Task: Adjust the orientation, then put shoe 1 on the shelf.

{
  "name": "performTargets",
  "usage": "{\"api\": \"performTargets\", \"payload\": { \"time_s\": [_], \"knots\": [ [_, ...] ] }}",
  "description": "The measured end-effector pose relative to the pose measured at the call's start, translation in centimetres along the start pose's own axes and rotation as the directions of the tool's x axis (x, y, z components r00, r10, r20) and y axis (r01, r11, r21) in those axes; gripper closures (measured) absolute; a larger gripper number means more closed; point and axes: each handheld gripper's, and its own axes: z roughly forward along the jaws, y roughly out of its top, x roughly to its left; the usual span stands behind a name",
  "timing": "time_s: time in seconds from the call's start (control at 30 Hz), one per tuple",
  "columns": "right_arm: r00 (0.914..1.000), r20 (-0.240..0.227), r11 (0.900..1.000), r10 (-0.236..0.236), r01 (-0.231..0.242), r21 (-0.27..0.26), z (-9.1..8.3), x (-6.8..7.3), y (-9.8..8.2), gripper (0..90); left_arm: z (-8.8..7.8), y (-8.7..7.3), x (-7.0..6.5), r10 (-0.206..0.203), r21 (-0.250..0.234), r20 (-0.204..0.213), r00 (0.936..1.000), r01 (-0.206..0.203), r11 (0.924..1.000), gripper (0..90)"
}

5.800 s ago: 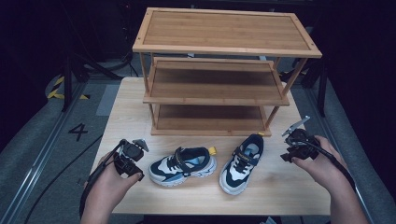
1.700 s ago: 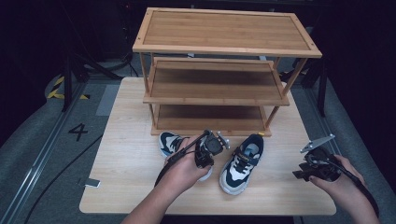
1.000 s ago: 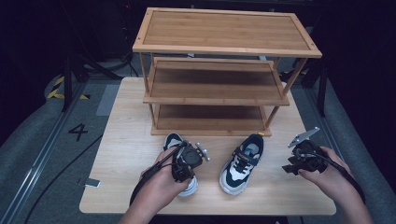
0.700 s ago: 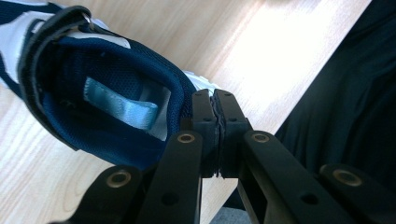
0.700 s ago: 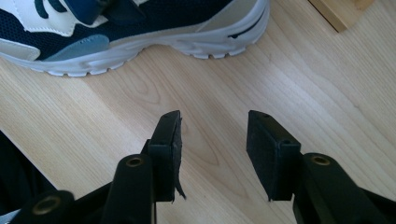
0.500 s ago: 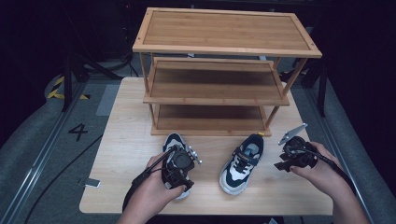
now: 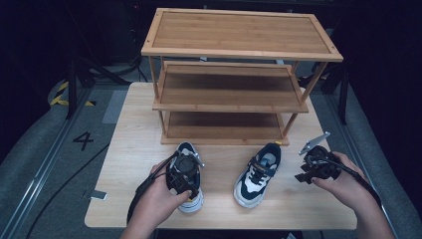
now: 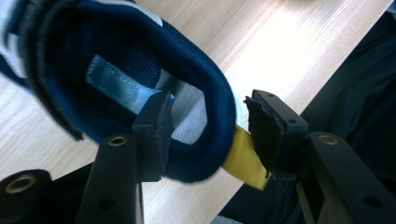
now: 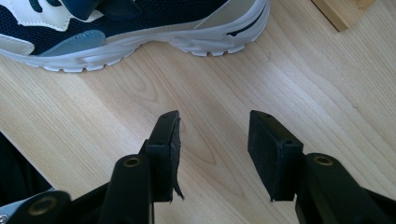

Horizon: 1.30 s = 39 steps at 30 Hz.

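Two navy-and-white sneakers stand on the table in front of the rack. The left sneaker [image 7: 185, 150] [image 8: 116, 56] points its toe at the rack. My left gripper [image 7: 189, 191] [image 8: 210, 116] sits over its heel. Its jaws have just been opening and now straddle the heel collar, one inside the shoe and one outside by the yellow pull tab [image 8: 240, 158], without squeezing. The right sneaker [image 7: 256, 174] [image 9: 116, 23] stands a little apart. Beside its outer side my right gripper [image 7: 303, 174] [image 9: 212, 123] hovers open over bare wood with nothing between its jaws.
A three-tier wooden shoe rack [image 7: 239, 94] stands at the back of the light wooden table [image 7: 134, 134]; one of its feet [image 9: 341, 11] is close ahead of my right gripper. The table's front edge lies just behind both hands.
The left sneaker, first lying sideways, now points at the rack, and my left hand has drawn back toward the front edge over its heel. My right hand edged closer to the right sneaker.
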Motion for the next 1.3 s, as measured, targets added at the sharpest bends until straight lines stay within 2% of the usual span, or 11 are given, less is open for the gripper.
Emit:
{"api": "performTargets", "payload": {
  "time_s": [0.03,0.13,0.27,0.37,0.5,0.73,0.83,0.93,1.0,1.13,1.3],
  "knots": [
    [1.0,-0.004,1.0,0.004,-0.004,-0.002,0.0,0.0,-0.1,54.2,0.2,0.0,0.0,-0.013,0.002,0.007,0.9999,0.013,0.9999,50.8],
    [1.0,0.001,1.0,0.009,-0.009,0.001,0.0,-0.1,-0.3,54.2,1.3,0.0,0.7,-0.006,0.001,0.042,0.9991,0.006,1.0,53.7],
    [0.9999,-0.004,1.0,0.012,-0.012,0.001,0.0,-0.2,-0.3,54.1,1.7,-0.1,1.0,-0.001,0.001,0.077,0.997,0.001,1.0,55.9],
    [1.0,-0.005,1.0,0.005,-0.005,0.0,0.1,-0.1,-0.3,54.0,1.6,-0.2,0.8,0.025,-0.015,0.111,0.9935,-0.024,0.9996,68.5],
    [1.0,-0.004,1.0,0.004,-0.004,0.009,0.3,-0.1,-0.3,54.0,1.4,0.0,0.4,0.054,0.0,0.075,0.9957,-0.054,0.9985,71.9],
    [0.9999,-0.007,1.0,0.011,-0.011,0.006,0.3,-0.2,-0.4,54.0,0.5,0.2,0.2,0.066,-0.009,0.052,0.9965,-0.065,0.9978,71.8],
    [0.9998,-0.006,1.0,0.017,-0.016,0.01,0.3,-0.2,-0.7,54.1,-0.4,0.3,-0.3,0.077,-0.014,0.025,0.9967,-0.076,0.997,72.1],
    [0.9998,-0.007,1.0,0.02,-0.02,0.01,0.3,-0.2,-0.9,54.4,-0.9,0.4,-0.5,0.08,-0.022,0.023,0.9965,-0.079,0.9966,72.1],
    [0.9996,-0.007,1.0,0.027,-0.027,0.014,0.4,-0.2,-1.1,54.4,-1.8,0.6,-0.8,0.092,-0.043,0.027,0.9954,-0.091,0.995,72.1],
    [0.9994,-0.009,0.999,0.032,-0.032,0.016,0.4,0.0,-1.3,54.4,-2.7,1.0,-1.3,0.118,-0.048,0.024,0.9927,-0.117,0.992,72.1],
    [0.9989,-0.008,0.999,0.047,-0.047,0.018,0.2,0.0,-1.8,54.8,-4.3,1.8,-2.1,0.142,-0.046,-0.007,0.9898,-0.143,0.9887,72.0]
  ]
}}
